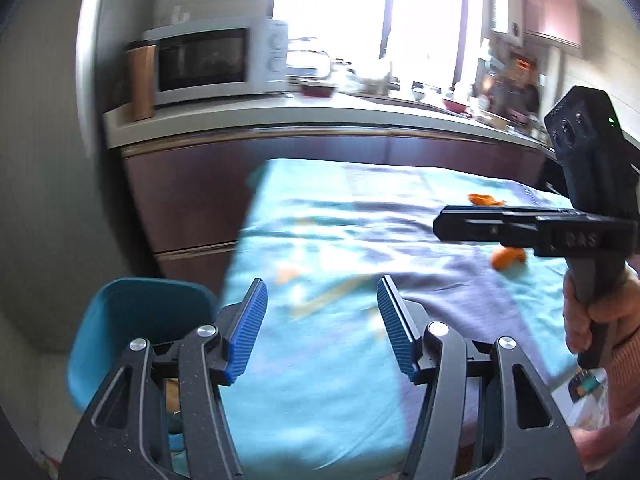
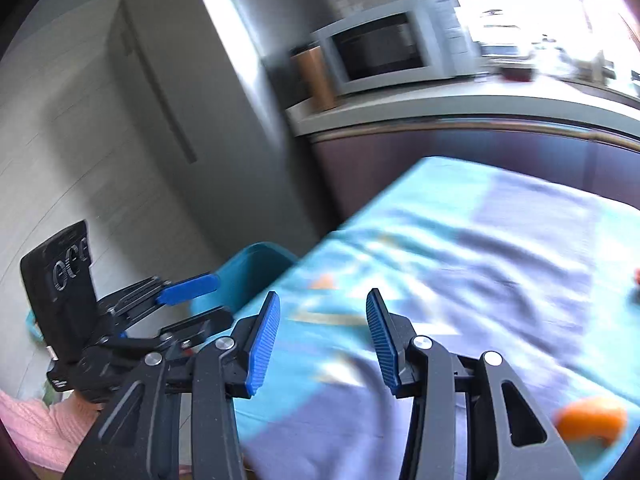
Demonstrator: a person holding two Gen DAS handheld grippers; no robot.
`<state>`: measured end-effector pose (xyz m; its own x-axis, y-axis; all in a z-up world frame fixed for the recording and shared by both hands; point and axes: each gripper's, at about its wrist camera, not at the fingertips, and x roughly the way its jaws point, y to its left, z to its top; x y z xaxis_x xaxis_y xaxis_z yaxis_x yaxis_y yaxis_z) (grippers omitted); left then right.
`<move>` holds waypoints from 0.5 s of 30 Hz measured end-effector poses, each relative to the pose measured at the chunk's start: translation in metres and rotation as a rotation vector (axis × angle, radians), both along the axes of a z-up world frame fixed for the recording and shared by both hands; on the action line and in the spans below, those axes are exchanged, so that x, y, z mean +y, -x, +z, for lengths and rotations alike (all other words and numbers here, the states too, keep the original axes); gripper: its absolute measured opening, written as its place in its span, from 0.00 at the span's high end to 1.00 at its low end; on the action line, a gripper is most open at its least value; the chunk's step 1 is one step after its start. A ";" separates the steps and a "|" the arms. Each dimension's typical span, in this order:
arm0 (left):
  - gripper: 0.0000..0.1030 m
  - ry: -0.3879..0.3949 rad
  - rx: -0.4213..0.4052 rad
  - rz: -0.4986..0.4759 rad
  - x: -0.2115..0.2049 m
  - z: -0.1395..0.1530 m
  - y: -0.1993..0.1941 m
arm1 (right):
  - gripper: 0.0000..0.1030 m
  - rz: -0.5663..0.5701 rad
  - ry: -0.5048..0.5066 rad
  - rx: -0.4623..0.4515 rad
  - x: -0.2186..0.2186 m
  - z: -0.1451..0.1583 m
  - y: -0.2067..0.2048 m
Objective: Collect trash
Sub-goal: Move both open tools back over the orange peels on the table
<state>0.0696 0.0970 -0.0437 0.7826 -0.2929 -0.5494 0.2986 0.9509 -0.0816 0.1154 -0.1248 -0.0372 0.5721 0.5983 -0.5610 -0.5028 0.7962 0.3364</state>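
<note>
Orange peel pieces lie on the turquoise-and-lilac tablecloth (image 1: 320, 232): one (image 1: 507, 258) at mid right, another (image 1: 485, 200) farther back, and a small scrap (image 1: 286, 276) near the left edge. My left gripper (image 1: 322, 330) is open and empty above the cloth's near left part. My right gripper (image 2: 322, 344) is open and empty over the cloth (image 2: 460, 260); a peel (image 2: 590, 420) lies at its lower right, a small scrap (image 2: 323, 282) just ahead. The right gripper also shows side-on in the left wrist view (image 1: 444, 226).
A teal chair (image 1: 132, 332) stands at the table's left side. Behind the table runs a dark cabinet with a pale counter (image 1: 280, 114) bearing a white microwave (image 1: 216, 64), a copper canister (image 1: 140, 80) and dishes. A grey fridge (image 2: 180, 100) stands at left.
</note>
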 end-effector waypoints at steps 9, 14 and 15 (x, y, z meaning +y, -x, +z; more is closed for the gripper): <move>0.45 -0.024 0.048 -0.222 -0.116 -0.009 -0.012 | 0.58 -0.275 0.010 0.025 -0.125 -0.009 -0.008; 0.45 -0.031 0.084 -0.286 -0.164 -0.019 -0.029 | 0.58 -0.368 0.009 0.048 -0.175 -0.021 -0.019; 0.45 -0.031 0.091 -0.294 -0.171 -0.019 -0.034 | 0.58 -0.383 0.010 0.050 -0.181 -0.023 -0.020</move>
<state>0.1033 -0.0736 -0.0631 0.6142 -0.4817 -0.6251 0.5540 0.8273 -0.0932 0.1358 -0.3059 -0.0604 0.7249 0.3409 -0.5986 -0.1519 0.9267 0.3438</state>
